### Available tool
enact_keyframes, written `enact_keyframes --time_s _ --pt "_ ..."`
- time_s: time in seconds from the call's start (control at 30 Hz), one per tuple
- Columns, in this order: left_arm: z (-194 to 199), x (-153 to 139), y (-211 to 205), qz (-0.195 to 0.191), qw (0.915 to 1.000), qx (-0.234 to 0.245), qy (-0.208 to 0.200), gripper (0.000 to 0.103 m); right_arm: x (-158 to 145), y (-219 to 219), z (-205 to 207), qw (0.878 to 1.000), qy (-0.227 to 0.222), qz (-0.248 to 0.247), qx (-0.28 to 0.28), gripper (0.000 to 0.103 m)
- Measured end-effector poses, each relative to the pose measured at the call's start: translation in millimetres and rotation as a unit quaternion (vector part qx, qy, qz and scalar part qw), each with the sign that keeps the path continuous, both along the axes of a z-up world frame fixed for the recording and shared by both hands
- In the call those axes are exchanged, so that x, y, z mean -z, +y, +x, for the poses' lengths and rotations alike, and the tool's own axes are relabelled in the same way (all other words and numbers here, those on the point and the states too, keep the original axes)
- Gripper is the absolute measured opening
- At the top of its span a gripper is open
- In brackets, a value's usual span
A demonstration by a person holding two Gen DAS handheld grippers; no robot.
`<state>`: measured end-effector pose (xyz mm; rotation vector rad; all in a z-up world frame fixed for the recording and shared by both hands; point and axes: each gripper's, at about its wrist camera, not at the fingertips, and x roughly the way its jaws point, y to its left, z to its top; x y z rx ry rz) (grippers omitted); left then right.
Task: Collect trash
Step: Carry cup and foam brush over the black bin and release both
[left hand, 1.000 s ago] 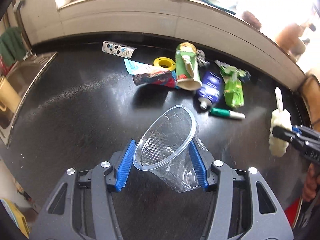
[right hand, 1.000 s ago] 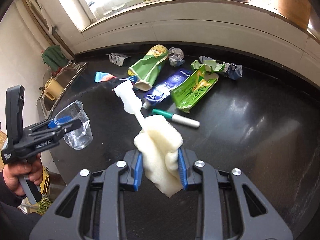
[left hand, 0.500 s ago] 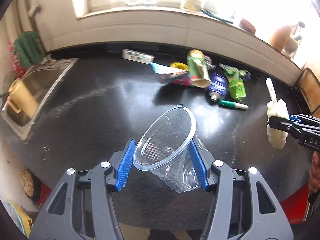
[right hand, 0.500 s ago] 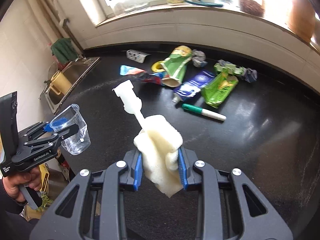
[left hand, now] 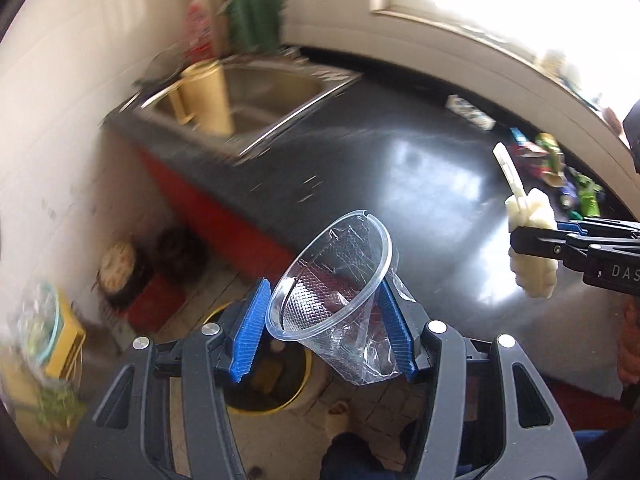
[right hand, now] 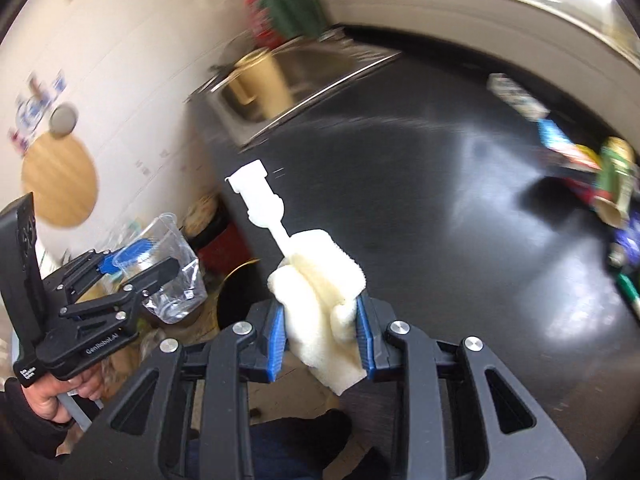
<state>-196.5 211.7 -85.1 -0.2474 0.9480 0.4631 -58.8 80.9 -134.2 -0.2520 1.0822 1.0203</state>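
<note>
My left gripper (left hand: 326, 332) is shut on a crumpled clear plastic cup (left hand: 336, 300), held tilted just off the counter's front edge, above a yellow-rimmed bin (left hand: 296, 396) on the floor. My right gripper (right hand: 322, 338) is shut on a cream sponge brush (right hand: 320, 280) whose white handle points up and left. The right wrist view also shows the left gripper (right hand: 132, 276) with the cup (right hand: 176, 280) at lower left, and the bin's rim (right hand: 236, 272) behind it. The left wrist view shows the right gripper (left hand: 532, 236) with the sponge brush (left hand: 532, 240) at the right edge.
The black counter (left hand: 400, 168) carries several wrappers and tubes (left hand: 560, 176) at its far right, and a steel sink (left hand: 260, 96) with a yellow mug (left hand: 204, 96) at the left. Pots and a yellow box (left hand: 64, 336) stand on the floor by the white wall.
Both grippers have swung left and back from the trash pile to the counter's front edge near the sink. The floor and bin now show below. Cup and sponge brush stay gripped.
</note>
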Motion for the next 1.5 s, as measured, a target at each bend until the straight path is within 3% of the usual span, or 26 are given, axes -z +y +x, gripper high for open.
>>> enact_keyframes --time_s 0.23,0.47,0.63,0.93,1.0,1.07,1.2,1.5 --pt "-76 59 66 -0.041 0.9957 -0.079 0.024 0.054 55 104 -66 0.994 0.040 -0.045 -0.093 0.030" --pt "-98 126 108 -0.064 0.9926 -0.087 0.055 0.054 115 170 -88 0.986 0.076 -0.105 -0.102 0.031" --pt "-99 161 127 -0.089 0.9891 -0.100 0.061 0.054 142 193 -92 0.981 0.086 -0.136 -0.107 0.032" --pt "-97 176 142 -0.101 0.9873 -0.109 0.057 0.056 148 208 -88 0.978 0.088 -0.149 -0.114 0.034" --pt "-96 175 143 -0.102 0.9872 -0.110 0.055 0.059 148 214 -89 0.978 0.084 -0.150 -0.117 0.038" --pt "-96 174 144 -0.101 0.9872 -0.111 0.054 0.068 148 220 -89 0.979 0.075 -0.150 -0.117 0.053" --pt "-94 175 143 -0.095 0.9879 -0.107 0.060 0.076 145 219 -85 0.980 0.078 -0.144 -0.115 0.059" --pt "-93 170 144 -0.093 0.9883 -0.103 0.063 0.081 143 219 -85 0.980 0.086 -0.137 -0.117 0.076"
